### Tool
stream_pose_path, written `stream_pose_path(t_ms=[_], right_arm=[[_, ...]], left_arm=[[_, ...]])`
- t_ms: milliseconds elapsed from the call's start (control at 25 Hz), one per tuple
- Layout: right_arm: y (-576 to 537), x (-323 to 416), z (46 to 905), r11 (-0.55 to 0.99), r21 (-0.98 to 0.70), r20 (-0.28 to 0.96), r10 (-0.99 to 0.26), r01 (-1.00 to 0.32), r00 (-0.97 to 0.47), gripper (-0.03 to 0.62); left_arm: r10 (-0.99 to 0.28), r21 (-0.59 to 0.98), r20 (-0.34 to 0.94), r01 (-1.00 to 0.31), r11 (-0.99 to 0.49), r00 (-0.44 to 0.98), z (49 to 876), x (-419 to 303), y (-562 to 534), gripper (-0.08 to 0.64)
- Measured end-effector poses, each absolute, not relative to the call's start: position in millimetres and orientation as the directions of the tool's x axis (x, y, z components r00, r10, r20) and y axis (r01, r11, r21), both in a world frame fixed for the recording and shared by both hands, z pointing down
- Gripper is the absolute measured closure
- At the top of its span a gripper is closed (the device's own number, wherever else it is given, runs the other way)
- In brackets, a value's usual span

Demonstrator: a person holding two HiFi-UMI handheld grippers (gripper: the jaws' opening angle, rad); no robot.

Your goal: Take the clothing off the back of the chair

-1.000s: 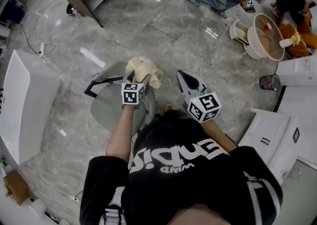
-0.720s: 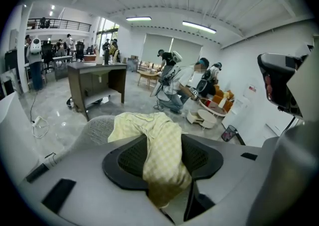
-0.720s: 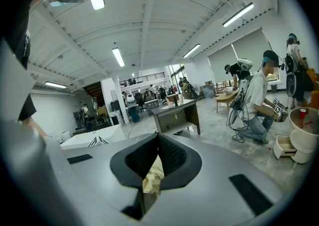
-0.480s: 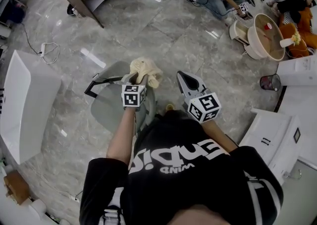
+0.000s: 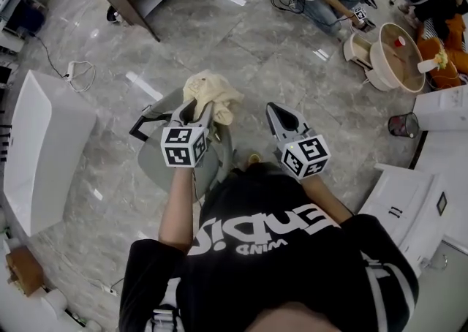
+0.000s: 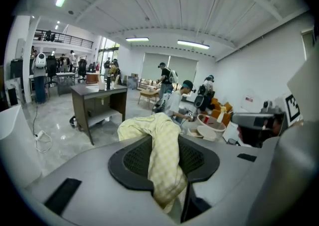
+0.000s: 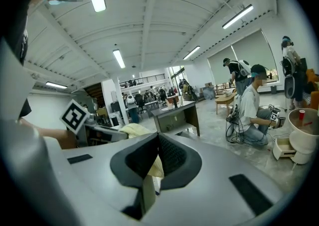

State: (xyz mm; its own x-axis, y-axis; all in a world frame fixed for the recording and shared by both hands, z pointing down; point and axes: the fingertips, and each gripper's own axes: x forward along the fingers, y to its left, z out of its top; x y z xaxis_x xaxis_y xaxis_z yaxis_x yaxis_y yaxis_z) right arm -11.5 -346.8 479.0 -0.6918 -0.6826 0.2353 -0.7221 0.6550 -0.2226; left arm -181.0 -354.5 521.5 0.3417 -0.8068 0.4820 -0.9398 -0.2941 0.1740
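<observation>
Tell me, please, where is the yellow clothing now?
The yellow clothing is left of centre in the head view, over the grey chair, between the closing jaws of the left gripper.

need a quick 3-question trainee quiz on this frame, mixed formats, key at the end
1. Which gripper has the yellow checked garment between its jaws? A. left gripper B. right gripper C. both
2. True or false: the right gripper's jaws stand wide apart.
3. Fill in: in the head view, the grey ___ sits below the garment.
Key: 1. A; its jaws are closing with the garment between them. 2. False; they are together, with nothing in them. 3. chair.
</observation>
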Motion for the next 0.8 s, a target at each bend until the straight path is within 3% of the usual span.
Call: stream_pose_path(t_ms=[200, 800], right_arm=[[-340, -6, 473, 0.667, -0.23, 0.216, -0.675, -0.709, -0.705, 0.578], [-302, -5, 476, 0.744, -0.256, 0.209, -0.581, -0.617, -0.787, 0.578]], left_arm=[[-0.848, 0.168, 0.415, -0.944, -0.284, 0.329, 454, -178, -342, 0.414], [-0.904, 0.144, 0.354, -0.969, -0.202, 0.241, 423, -171, -300, 0.413]])
